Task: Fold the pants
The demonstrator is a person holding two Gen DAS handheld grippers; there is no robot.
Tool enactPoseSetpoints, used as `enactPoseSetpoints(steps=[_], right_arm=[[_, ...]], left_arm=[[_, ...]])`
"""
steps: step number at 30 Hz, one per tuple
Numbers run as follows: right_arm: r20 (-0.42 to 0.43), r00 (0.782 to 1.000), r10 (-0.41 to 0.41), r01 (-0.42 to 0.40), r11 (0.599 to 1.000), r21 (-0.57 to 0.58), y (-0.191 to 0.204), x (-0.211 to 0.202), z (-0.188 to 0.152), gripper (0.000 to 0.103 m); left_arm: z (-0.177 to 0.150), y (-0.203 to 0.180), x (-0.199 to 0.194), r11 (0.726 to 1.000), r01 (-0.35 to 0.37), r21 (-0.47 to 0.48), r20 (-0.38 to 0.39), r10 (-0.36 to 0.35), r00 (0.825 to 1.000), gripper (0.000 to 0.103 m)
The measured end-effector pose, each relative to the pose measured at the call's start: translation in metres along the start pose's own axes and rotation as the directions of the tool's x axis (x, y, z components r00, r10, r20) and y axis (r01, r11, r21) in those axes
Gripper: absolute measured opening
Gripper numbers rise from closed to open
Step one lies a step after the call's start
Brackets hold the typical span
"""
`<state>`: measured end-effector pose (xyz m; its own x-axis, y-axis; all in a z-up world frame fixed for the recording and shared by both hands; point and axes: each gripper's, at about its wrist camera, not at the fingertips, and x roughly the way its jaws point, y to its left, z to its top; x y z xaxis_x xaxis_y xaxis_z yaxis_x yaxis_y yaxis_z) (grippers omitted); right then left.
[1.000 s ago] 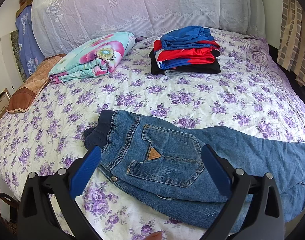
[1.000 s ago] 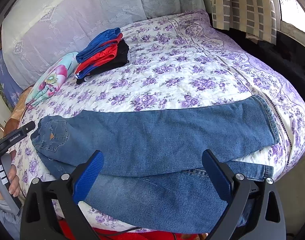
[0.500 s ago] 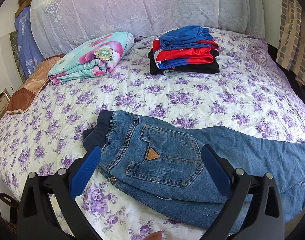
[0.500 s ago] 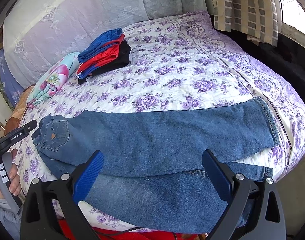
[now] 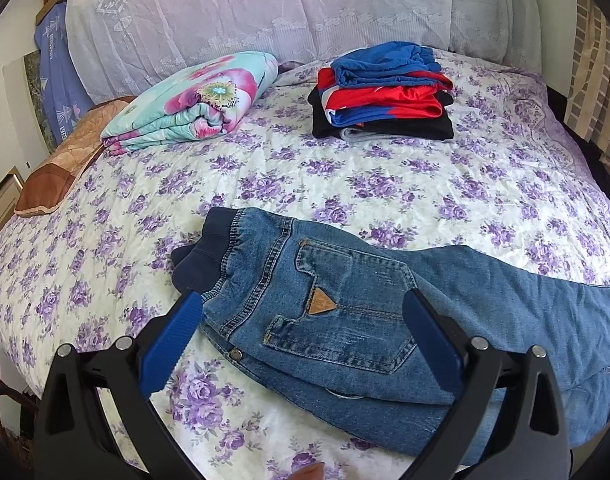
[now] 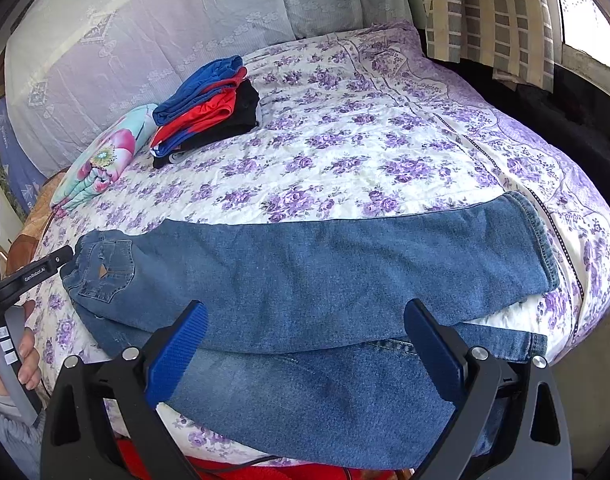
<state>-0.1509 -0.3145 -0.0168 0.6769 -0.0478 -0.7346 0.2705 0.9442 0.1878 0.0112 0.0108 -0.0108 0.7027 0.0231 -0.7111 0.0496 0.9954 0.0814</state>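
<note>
Blue jeans point(image 5: 345, 308) lie lengthwise along the near edge of the bed, one leg laid over the other. The dark elastic waistband point(image 5: 201, 256) points left; a back pocket with a tan triangle patch faces up. My left gripper point(image 5: 301, 336) is open, hovering over the waist end, fingers either side of the pocket. In the right wrist view the jeans point(image 6: 325, 272) stretch across, hems at the right; the lower leg hangs over the bed edge. My right gripper point(image 6: 305, 344) is open above the legs' middle. The left gripper's body point(image 6: 29, 276) shows at far left, held by a hand.
A stack of folded clothes point(image 5: 385, 92) in blue, red and black sits at the back of the floral bedspread point(image 5: 305, 172). A folded floral blanket point(image 5: 193, 104) lies left of it, a brown pillow point(image 5: 61, 168) further left. Curtains point(image 6: 489, 12) hang at right.
Both grippers have drifted very slightly; the views shift a little. The jeans lie as before and both grippers stay open.
</note>
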Motion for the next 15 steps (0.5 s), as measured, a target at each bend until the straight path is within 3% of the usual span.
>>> enactPoseSetpoints(steps=[9,12,15], right_arm=[[0.006,1.000,0.003,-0.003,1.000,-0.010,-0.004,0.008,0.001,0.099],[0.033,0.993,0.112,-0.114,0.992,0.045,-0.017,0.011,0.006,0.099],[0.077,0.975,0.210,-0.221,0.959,0.179,-0.052,0.022,0.014,0.099]], left_arm=[[0.001,0.013,0.013,0.999,0.001,-0.033,-0.013,-0.002,1.000,0.098],[0.004,0.027,0.021,0.996,0.049,-0.069,0.012,-0.048,0.999,0.098],[0.010,0.048,0.033,0.989,0.070,-0.127,0.032,-0.067,0.997,0.098]])
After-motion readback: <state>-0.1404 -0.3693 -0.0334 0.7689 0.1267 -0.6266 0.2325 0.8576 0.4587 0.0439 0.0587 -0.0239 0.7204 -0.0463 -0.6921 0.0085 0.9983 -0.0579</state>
